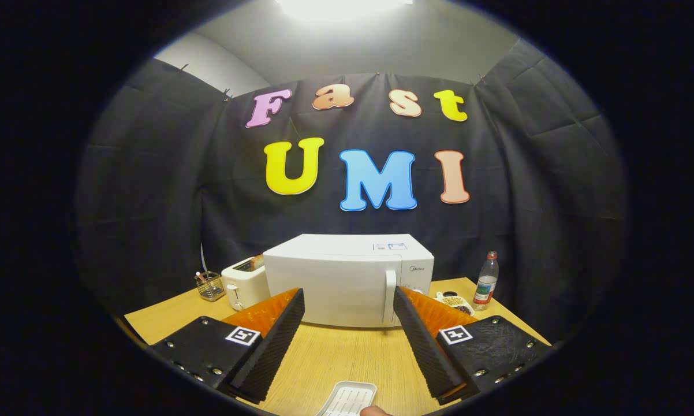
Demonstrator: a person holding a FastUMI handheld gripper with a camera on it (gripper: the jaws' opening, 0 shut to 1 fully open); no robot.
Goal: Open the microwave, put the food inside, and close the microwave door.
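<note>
Microwave (347,280), one, door closed, stands beyond the empty, wide-open gripper (348,306); one tray (347,398) below

A wooden table (335,352) carries a microwave (347,280), toaster (244,284), wire basket (210,286), bottle (486,280), small dish (455,301) and, bottom centre, a white tray (348,398).

Toaster (245,285) left of microwave (347,280), bottle (485,281) right, on table (347,352).

Before me a wooden table (335,352) meets the black cloth wall (150,190); a bright ceiling light (341,7) glares overhead
</note>
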